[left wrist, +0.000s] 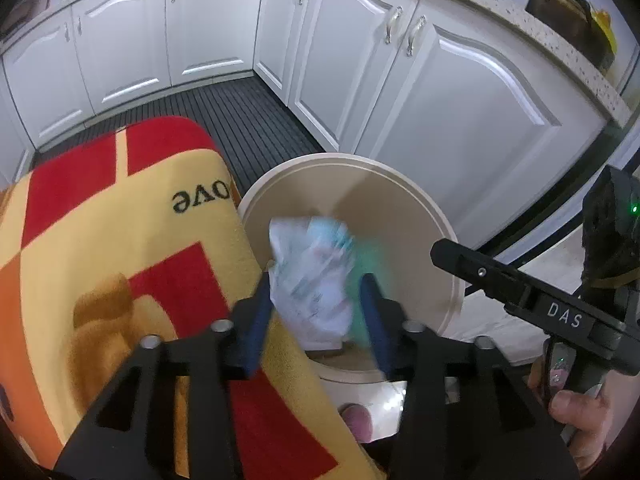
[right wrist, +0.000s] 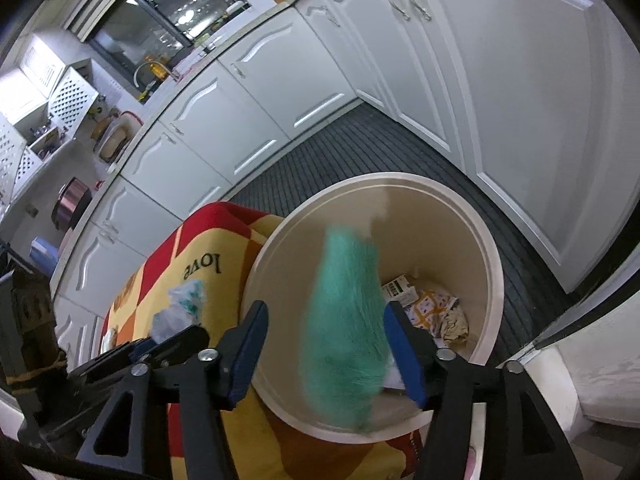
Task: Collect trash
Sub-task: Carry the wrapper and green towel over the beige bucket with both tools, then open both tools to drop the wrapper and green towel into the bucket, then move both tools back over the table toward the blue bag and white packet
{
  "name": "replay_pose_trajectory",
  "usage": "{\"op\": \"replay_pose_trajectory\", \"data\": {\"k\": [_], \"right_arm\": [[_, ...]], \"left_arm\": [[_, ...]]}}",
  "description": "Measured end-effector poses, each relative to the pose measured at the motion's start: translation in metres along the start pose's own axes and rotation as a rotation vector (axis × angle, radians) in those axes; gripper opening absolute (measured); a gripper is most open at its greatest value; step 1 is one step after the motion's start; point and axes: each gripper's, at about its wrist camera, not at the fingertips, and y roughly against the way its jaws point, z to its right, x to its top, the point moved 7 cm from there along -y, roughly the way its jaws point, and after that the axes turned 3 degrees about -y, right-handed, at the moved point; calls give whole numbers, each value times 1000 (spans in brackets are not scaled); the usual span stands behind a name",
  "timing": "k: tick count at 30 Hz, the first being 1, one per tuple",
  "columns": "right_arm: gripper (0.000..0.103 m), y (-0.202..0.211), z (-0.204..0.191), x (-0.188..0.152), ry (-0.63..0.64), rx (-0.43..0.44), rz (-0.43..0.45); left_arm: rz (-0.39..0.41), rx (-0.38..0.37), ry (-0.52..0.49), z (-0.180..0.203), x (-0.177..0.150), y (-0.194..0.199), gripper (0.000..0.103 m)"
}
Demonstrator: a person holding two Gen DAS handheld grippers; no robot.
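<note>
White cabinets [left wrist: 440,92], patterned blanket [left wrist: 100,248], dark mat [right wrist: 360,152].

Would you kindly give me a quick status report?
Left gripper open, white bag between fingers. Right gripper open, green wrapper over bin. Nothing blocking.

A round bin [right wrist: 486,280] stands on the floor mat [right wrist: 360,152] just right of a blanket [right wrist: 208,276], cabinets [right wrist: 256,92] behind, with crumpled wrappers [right wrist: 436,312] inside.

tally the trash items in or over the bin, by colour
Green, blurred, between the right gripper's open jaws: 1
White crumpled wrapper at the left gripper: 1
Patterned white and yellow packet on the bin floor: 1
Tan wad: 1
White carton: 1
Total: 5
</note>
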Motion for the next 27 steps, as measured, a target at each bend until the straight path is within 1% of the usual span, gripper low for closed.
{"op": "replay_pose_trajectory", "data": {"k": [1,4,13,20,27], "right_arm": [[62,0,0,1,0,0,-2],[62,1,-4,-1,8,7,-4],[63,-1,-14,-15,27,21,-30],[63,3,-35,-21,70,38,-34],[63,4,-62,-31,126,50,-46]], "left_arm": [[2,-7,11,-1,0,0,51],[2,-16,28,-5,0,3,52],[8,-6,58,-16,-10,18,52],[26,64,98,-35,-23,34,52],[30,132,145,-71,-40,52,52]]}}
